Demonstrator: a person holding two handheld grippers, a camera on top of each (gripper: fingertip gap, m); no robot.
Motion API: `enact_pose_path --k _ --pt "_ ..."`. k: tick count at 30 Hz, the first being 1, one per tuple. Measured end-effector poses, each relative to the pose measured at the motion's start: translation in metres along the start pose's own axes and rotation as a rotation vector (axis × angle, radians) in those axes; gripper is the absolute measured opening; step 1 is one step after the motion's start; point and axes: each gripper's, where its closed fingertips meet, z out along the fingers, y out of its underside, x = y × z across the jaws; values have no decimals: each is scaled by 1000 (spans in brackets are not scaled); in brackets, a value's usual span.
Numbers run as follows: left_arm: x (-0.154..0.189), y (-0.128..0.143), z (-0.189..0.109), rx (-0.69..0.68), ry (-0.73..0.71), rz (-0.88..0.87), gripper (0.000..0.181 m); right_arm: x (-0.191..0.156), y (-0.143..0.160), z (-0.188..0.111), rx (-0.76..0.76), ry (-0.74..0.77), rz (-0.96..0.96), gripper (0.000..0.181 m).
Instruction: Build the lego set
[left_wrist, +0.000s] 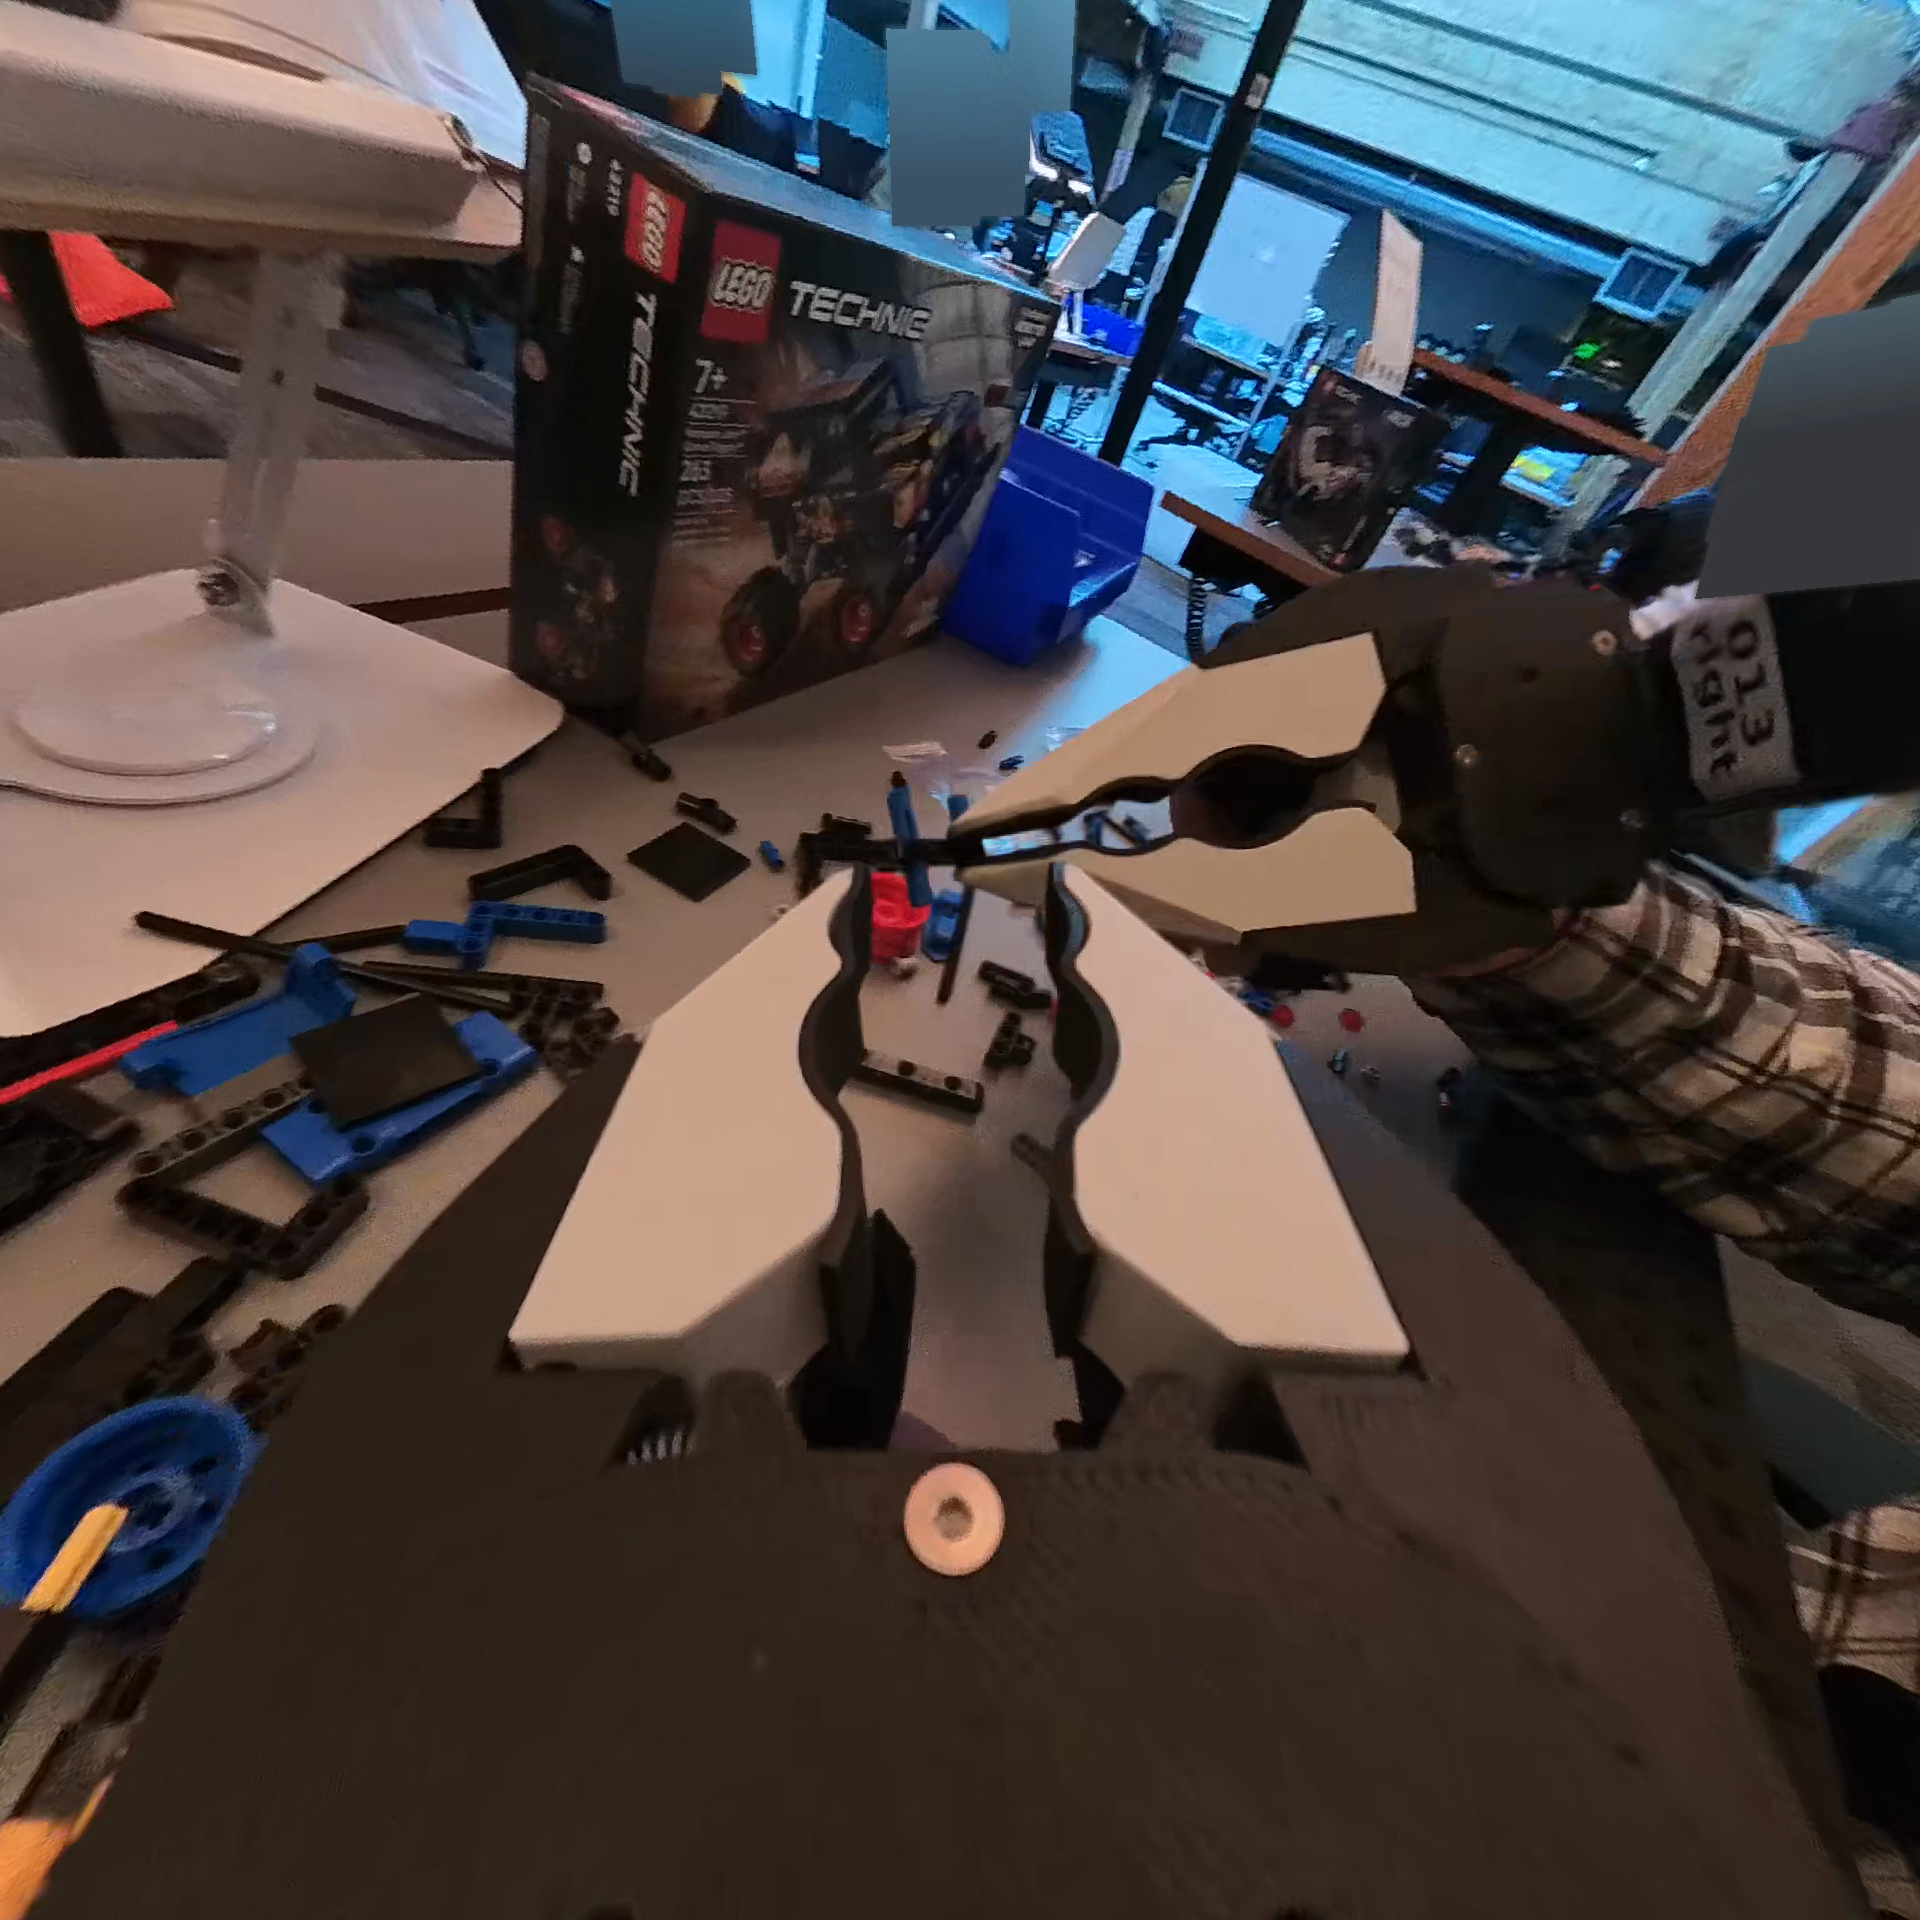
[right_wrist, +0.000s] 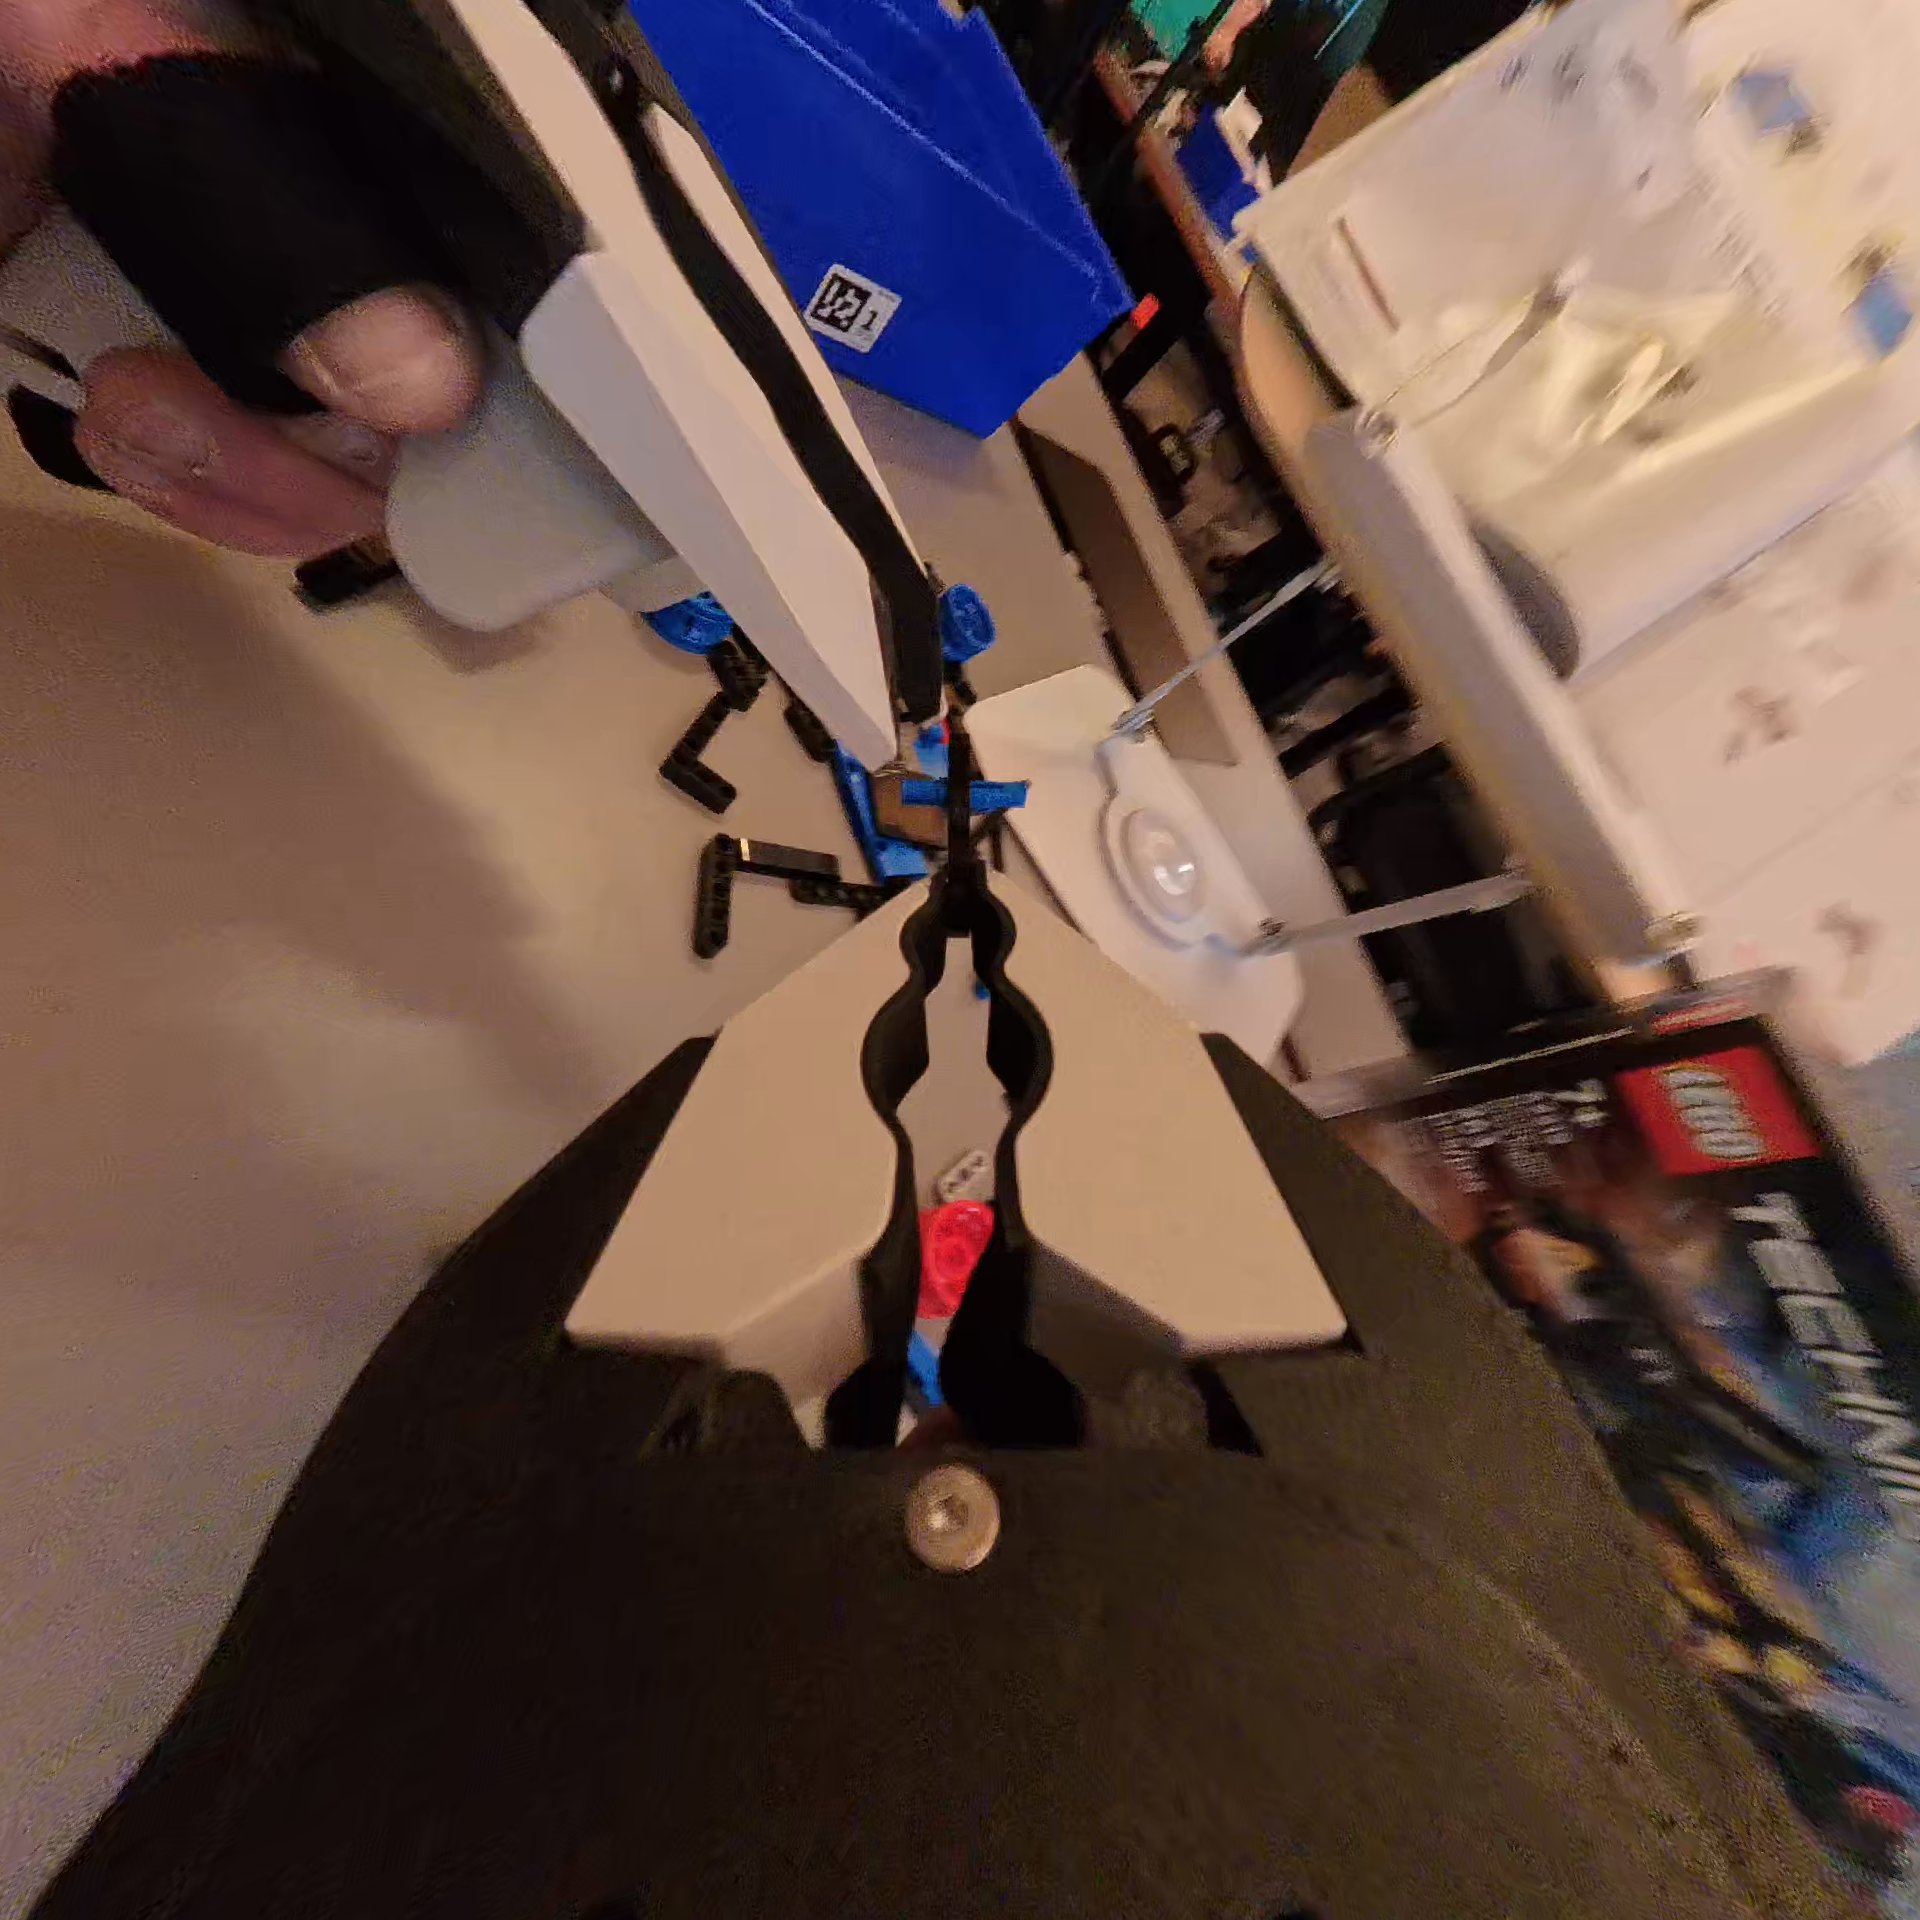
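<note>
My right gripper (right_wrist: 954, 904) is shut on the end of a thin black beam (right_wrist: 956, 821). A blue pin (right_wrist: 997, 795) sticks crosswise through the beam. The left wrist view shows the right gripper (left_wrist: 961, 854) coming in from the right, holding the black beam (left_wrist: 868, 848) with its blue pin (left_wrist: 902, 810) above the table. My left gripper (left_wrist: 961, 904) is open and empty, its tips just below and either side of the held piece. One of the left gripper's fingers (right_wrist: 727, 468) shows at the upper left of the right wrist view.
The Lego box (left_wrist: 769, 436) stands at the back with a blue bin (left_wrist: 1049, 540) beside it. A white lamp base (left_wrist: 156, 717) sits left. Loose black and blue parts (left_wrist: 343, 1070), a red round part (left_wrist: 896, 914) and a blue wheel (left_wrist: 125, 1507) lie around. A plaid sleeve (left_wrist: 1662, 1039) is on the right. The tips of both grippers are at nearly the same place.
</note>
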Motion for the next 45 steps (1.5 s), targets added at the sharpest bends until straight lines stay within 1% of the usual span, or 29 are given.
enact_pose_path --k 2,3,5,7,9,12,14,16,18,21,23,26,28,30,32,35,37,39,41,43,45 --pt "8 -7 -1 44 59 -39 28 2 -10 -7 50 51 -98 0" --pt "8 -10 -3 66 73 -57 20 3 -13 -10 64 74 -131 0" --pt "9 -15 -5 97 98 -84 13 4 -20 -16 96 105 -177 0" --pt "7 -14 -4 97 95 -101 19 4 -25 -20 117 128 -228 0" --pt "12 -15 -4 103 125 -96 21 5 -27 -22 124 146 -260 1" --pt "19 -24 -6 156 152 -72 7 0 -32 -24 151 135 -280 0" --pt "20 -26 -7 172 168 -74 4 0 -33 -25 161 136 -279 0" --pt "21 -25 -7 167 185 -89 3 2 -35 -27 183 132 -250 1" --pt "18 -28 -9 190 169 -89 3 5 -40 -33 227 123 -190 1" --pt "17 -30 -10 201 198 -140 3 18 -41 -42 276 113 -66 13" --pt "17 -30 -10 200 213 -160 3 22 -33 -39 250 99 -22 24" --pt "22 -27 -7 177 236 -154 3 15 -27 -34 236 46 28 32" --pt "27 -23 -5 156 241 -123 3 6 -28 -31 250 -32 101 32" --pt "30 -23 -4 149 249 -102 3 0 -32 -31 284 -111 204 23" --pt "31 -23 -4 155 253 -97 3 0 -33 -32 302 -149 275 15" --pt "33 -26 -5 174 266 -98 3 0 -37 -35 344 -194 354 14" --pt "32 -26 -4 178 255 -90 1 2 -40 -38 366 -194 364 13" --pt "30 -27 -4 182 236 -80 4 5 -42 -39 378 -174 368 13" --pt "26 -29 -5 197 218 -86 6 9 -43 -39 378 -128 352 13" --pt "20 -32 -6 213 186 -93 15 14 -43 -38 374 -69 345 13" --pt "17 -33 -7 217 172 -99 18 23 -43 -37 374 -2 364 13"
